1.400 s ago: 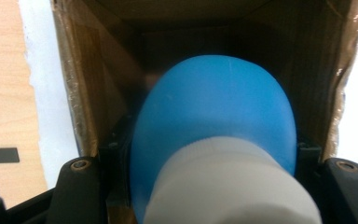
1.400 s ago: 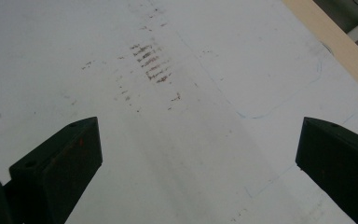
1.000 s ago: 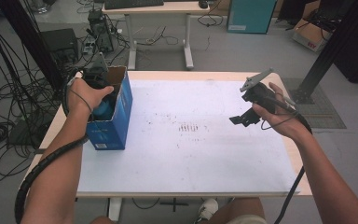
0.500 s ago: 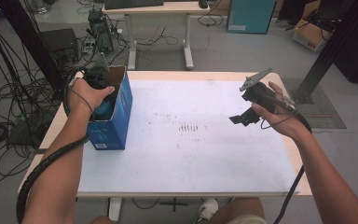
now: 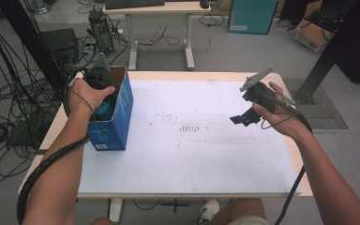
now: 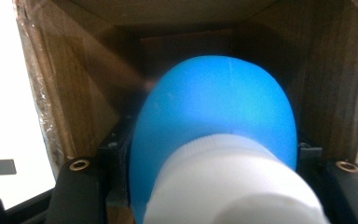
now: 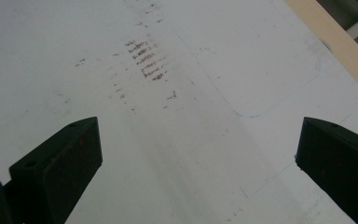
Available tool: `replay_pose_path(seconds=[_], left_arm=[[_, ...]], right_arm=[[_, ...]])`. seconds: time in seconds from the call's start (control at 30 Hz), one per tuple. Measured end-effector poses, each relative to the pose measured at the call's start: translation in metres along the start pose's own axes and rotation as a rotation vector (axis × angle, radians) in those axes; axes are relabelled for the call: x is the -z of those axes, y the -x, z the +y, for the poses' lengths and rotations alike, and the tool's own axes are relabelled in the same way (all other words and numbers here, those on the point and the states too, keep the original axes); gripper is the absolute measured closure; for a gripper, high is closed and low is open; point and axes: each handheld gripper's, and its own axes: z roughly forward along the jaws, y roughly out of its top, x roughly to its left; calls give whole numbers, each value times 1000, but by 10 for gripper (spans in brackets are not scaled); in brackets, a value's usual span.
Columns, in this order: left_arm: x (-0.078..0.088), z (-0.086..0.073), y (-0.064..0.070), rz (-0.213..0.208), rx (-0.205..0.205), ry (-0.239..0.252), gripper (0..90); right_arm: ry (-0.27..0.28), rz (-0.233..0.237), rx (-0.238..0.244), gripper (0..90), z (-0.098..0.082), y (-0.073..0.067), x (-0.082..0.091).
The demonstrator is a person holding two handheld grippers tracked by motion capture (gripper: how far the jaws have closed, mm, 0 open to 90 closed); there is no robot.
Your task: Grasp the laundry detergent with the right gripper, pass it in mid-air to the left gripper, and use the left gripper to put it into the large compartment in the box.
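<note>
a workshop with grey floor, loose cables at nine o'clock and a second desk at twelve o'clock surrounded a white-topped table (image 5: 192, 154) marked with small brown scuffs (image 5: 190, 127) near its middle. at the table's ten o'clock stood an open blue cardboard box (image 5: 115, 122), upright, its mouth facing up. the person's left hand (image 5: 86, 93) held the left gripper (image 5: 104, 101) pointing down into that box, probably because the item was being lowered into it or lifted out of it; which of the two could not be told. the left gripper view looked down the box's brown inner walls and showed what the high view hid behind the hand: the jaws were clamped on a rounded blue bottle (image 6: 214, 126) with a white cap (image 6: 233, 186), the cap nearest the camera and the body hanging down inside the box. at the table's three o'clock the right hand (image 5: 276, 115) held the right gripper (image 5: 243, 117) above the surface, well apart from the box and seemingly idle. the right gripper view settled its state, unclear from above: the jaws stood wide apart with nothing between them, bare tabletop and the scuffs beyond.
</note>
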Motion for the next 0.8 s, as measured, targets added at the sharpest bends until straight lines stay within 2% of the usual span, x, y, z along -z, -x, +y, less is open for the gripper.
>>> replay_pose_path(seconds=[0.53,0.63,0.7,0.8], left_arm=[[0,-1,1,0,-3,4,362],[0,-1,1,1,-4,4,363],[0,-1,1,0,-3,6,362],[0,-1,0,-2,-5,7,363]], right_arm=[[-3,-9,-6,2,-1,-1,2],[5,-5,13,2,-1,0,1],[1,-11,-3,2,0,-1,2],[1,-10,0,2,1,-1,3]])
